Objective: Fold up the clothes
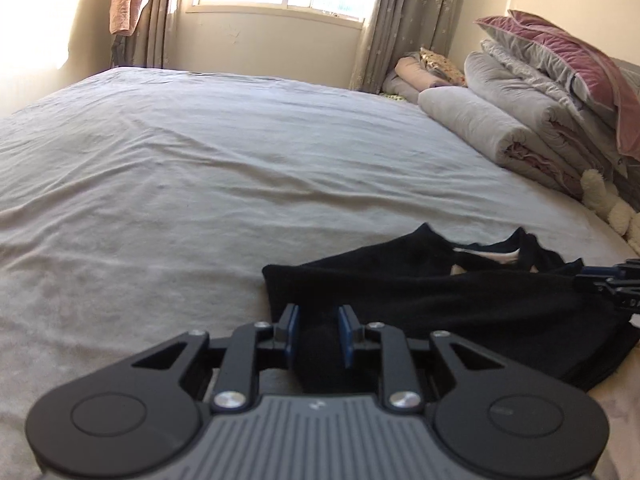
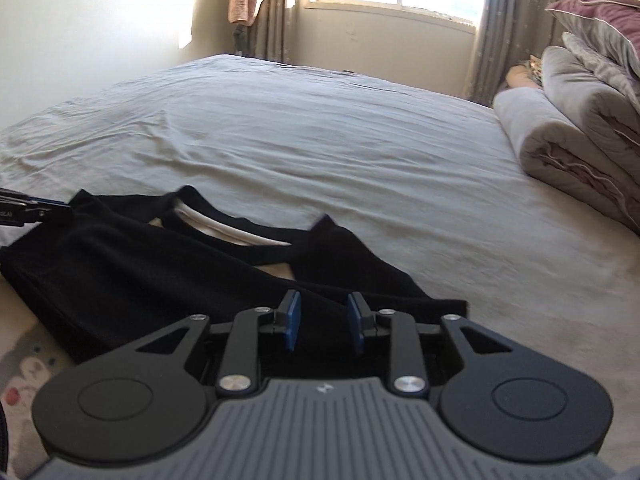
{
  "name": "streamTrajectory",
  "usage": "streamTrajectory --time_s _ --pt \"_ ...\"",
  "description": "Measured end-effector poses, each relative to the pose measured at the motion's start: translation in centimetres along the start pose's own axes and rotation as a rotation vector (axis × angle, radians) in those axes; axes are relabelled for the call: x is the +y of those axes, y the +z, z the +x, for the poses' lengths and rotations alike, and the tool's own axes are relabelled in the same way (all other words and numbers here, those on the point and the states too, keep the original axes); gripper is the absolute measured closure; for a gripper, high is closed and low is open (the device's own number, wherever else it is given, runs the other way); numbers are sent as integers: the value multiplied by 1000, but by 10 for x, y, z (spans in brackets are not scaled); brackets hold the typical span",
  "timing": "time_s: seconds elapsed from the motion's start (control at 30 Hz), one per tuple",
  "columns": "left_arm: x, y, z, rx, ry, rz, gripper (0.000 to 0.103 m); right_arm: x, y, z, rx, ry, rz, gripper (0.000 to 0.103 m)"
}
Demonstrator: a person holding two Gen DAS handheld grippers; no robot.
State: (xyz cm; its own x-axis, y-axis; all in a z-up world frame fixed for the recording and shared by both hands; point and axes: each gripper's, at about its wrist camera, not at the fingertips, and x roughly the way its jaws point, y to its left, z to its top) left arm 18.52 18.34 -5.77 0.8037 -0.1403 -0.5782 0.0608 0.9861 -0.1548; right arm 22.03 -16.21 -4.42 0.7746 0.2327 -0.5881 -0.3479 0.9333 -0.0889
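We pinch 1 black shirt (image 1: 420, 292) with 2 tools, left tool (image 1: 318, 330) and right tool (image 2: 323, 320), near the bed's (image 1: 200, 160) front edge.

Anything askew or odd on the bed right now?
The black shirt lies bunched rather than flat: its collar is rumpled, showing the pale lining, and one shoulder peaks up off the sheet. The bedding stack looks tidy. Nothing looks spilled or damaged.

Garment (image 2: 168, 256) lies on the bed (image 1: 200, 152) — folded quilts (image 1: 532, 112) far right.
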Motion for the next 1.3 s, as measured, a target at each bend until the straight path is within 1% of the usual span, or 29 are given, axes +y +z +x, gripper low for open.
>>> streamTrajectory --time_s 0.03,0.1,0.17,0.2,0.27,0.37,0.43,0.5,0.57,0.63,0.67,0.7,0.73,0.77,0.8,0.83,0.9,0.93,1.07,1.13,1.2,1.3 --pt "1 0 0 1 1 0 79 -9 -6 4 17 -31 11 73" --pt "1 1 -1 1 6 4 79 -25 -18 9 24 -48 55 69" --pt "-5 5 -9 -1 26 27 79 -27 -14 4 18 -31 101 68" --pt "-9 8 -13 -6 29 37 79 -29 -12 2 15 -21 123 66" --pt "-16 11 -23 -35 -29 50 78 -21 -3 -3 -10 31 111 66" --pt "-34 9 -36 -64 -151 94 77 -9 10 -3 -33 113 85 66" --pt "-49 1 -41 -62 -229 151 77 1 16 6 -28 154 50 66" --pt "-62 -10 -41 -41 -289 209 77 10 20 15 -21 185 16 66" --pt "-72 -22 -37 -3 -328 259 77 17 20 26 -11 200 -16 66" --pt "-78 -32 -34 14 -335 294 76 21 17 34 -10 222 -34 66" --pt "-78 -33 -34 17 -335 301 76 23 16 36 -12 240 -40 67" --pt "-78 -33 -33 26 -344 300 76 24 14 38 -19 252 -48 85" --pt "-78 -33 -32 37 -353 302 76 24 14 38 -25 261 -59 96" --pt "-78 -34 -32 48 -363 312 76 25 14 37 -34 257 -66 98" --pt "-79 -36 -33 57 -373 326 75 25 15 36 -47 230 -66 101" --pt "-79 -37 -34 60 -377 336 75 25 16 36 -59 202 -66 101" --pt "-78 -36 -34 61 -380 337 75 26 15 41 -34 198 -64 101" --pt "-78 -36 -35 59 -380 336 75 27 17 39 -39 210 -57 101" --pt "-77 -32 -37 29 -381 315 75 29 24 30 -63 263 -29 89" --pt "-77 -31 -36 16 -390 295 74 37 32 26 -79 337 -38 88" --pt "-77 -31 -34 19 -395 287 74 53 40 27 -84 398 -78 86" --pt "-78 -33 -31 39 -402 290 73 81 49 37 -76 440 -164 83"
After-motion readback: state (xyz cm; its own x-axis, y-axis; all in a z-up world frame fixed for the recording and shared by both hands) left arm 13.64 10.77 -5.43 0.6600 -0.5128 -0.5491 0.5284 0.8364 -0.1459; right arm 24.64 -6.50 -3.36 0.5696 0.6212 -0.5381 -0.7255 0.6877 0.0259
